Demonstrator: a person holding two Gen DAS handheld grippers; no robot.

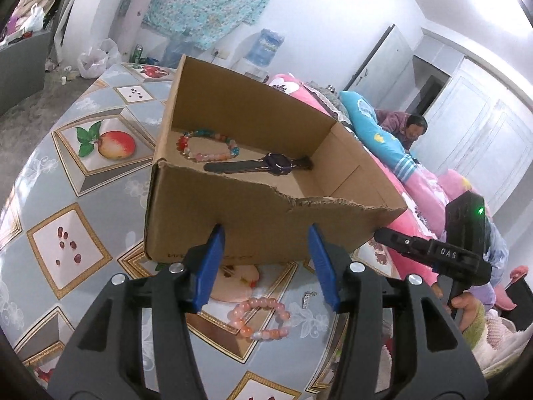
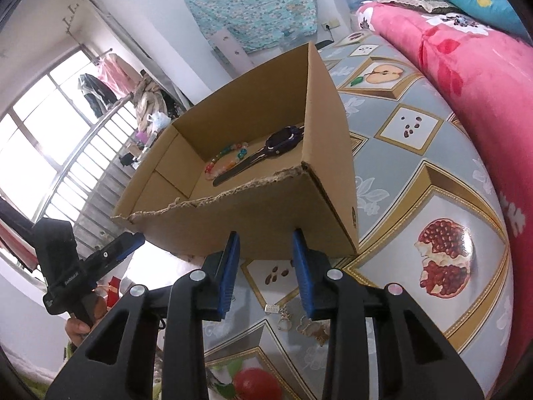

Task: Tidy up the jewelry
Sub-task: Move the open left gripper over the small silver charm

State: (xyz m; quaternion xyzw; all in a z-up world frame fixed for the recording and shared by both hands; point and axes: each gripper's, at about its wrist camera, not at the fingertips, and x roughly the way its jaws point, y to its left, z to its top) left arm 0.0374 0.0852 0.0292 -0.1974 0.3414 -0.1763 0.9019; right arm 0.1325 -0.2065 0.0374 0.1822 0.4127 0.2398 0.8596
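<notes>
An open cardboard box (image 1: 233, 213) stands on the fruit-patterned tablecloth. Inside it lie a multicoloured bead bracelet (image 1: 208, 146) and a dark purple watch (image 1: 263, 165); the right wrist view shows the same box (image 2: 253, 213), bracelet (image 2: 226, 158) and watch (image 2: 266, 153). A pink and orange bead bracelet (image 1: 260, 316) lies on the cloth below my left gripper (image 1: 265, 233), which is open and holds nothing. A chain with a silver tag (image 2: 272, 308) and a pendant (image 2: 311, 328) lies under my right gripper (image 2: 265, 233), whose fingers stand apart with nothing between them.
The tablecloth (image 1: 83, 250) covers a round table. Pink bedding (image 2: 483, 83) runs along its far side, and a person (image 1: 411, 126) is on the bed behind. Each gripper shows in the other's view, held by a hand (image 1: 466, 303) beside the box.
</notes>
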